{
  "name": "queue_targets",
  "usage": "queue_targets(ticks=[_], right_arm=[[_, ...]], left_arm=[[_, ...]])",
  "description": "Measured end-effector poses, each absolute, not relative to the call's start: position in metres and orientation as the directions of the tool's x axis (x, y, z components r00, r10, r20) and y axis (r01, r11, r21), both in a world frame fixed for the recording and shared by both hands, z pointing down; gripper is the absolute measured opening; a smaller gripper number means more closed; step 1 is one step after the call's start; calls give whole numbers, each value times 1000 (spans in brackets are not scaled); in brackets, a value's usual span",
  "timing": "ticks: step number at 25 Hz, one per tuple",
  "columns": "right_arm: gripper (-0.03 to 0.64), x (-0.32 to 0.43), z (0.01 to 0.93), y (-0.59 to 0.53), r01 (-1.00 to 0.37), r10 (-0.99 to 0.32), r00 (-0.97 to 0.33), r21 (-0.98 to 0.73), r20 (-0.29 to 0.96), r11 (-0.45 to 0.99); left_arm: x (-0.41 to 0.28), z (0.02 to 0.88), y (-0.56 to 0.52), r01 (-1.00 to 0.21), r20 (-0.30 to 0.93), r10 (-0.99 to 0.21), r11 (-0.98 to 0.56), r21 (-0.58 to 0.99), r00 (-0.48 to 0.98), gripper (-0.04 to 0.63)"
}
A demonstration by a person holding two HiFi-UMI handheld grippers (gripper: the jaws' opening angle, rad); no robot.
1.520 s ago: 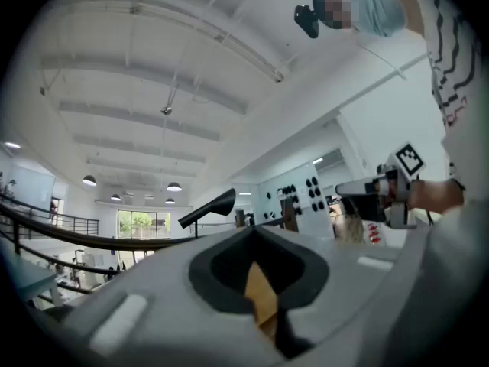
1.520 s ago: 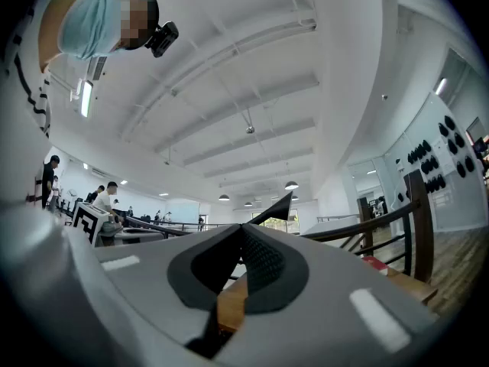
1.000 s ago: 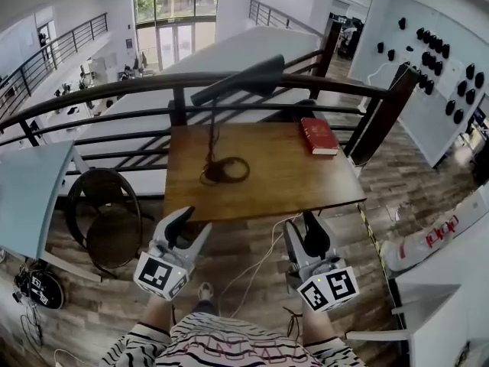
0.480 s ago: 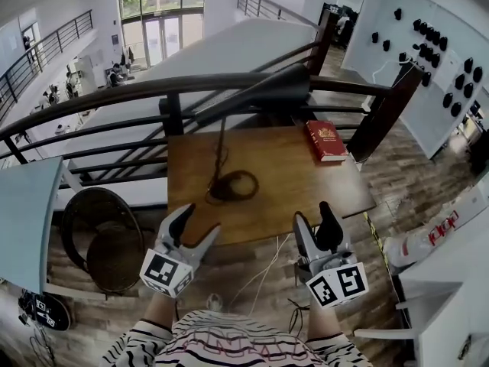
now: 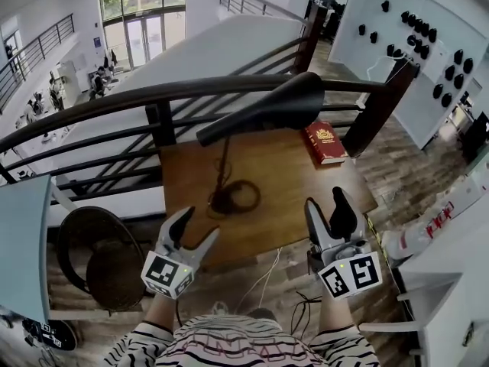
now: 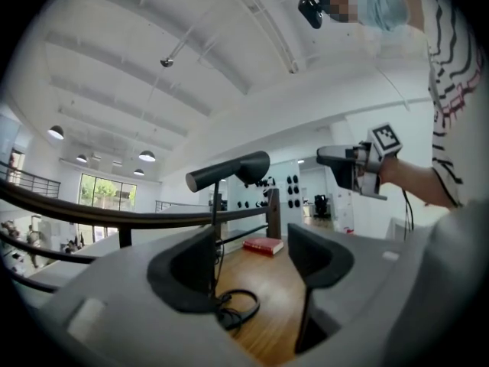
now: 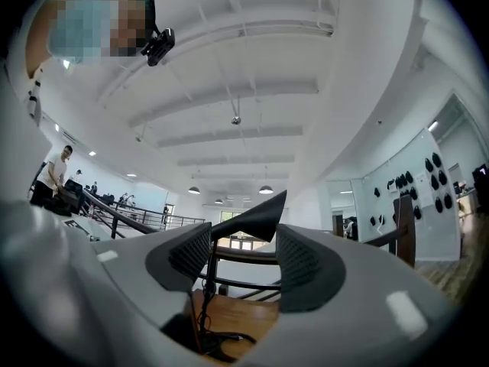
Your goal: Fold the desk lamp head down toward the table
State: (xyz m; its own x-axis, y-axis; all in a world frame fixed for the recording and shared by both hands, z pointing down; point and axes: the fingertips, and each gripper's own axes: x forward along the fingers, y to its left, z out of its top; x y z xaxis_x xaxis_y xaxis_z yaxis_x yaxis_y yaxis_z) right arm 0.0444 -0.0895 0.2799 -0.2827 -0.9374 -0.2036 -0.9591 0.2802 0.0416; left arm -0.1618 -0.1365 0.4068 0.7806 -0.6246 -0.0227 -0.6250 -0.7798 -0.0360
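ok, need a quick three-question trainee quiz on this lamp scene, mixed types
1. True or false: the red book lies at the wooden table's far right corner.
2. The desk lamp head is: A) raised above the table, B) folded flat onto it, C) resting on the book.
3. What dark furniture stands just left of the table?
Key: 1 true; 2 A; 3 a round chair.
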Motion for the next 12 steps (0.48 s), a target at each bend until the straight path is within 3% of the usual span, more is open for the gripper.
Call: queue_targets(ticks=[12], right_arm=[[252, 84, 256, -185, -931, -915, -354, 166, -195, 325]], left_arm=[[-127, 426, -215, -673, -3, -673, -739, -28, 740, 290]])
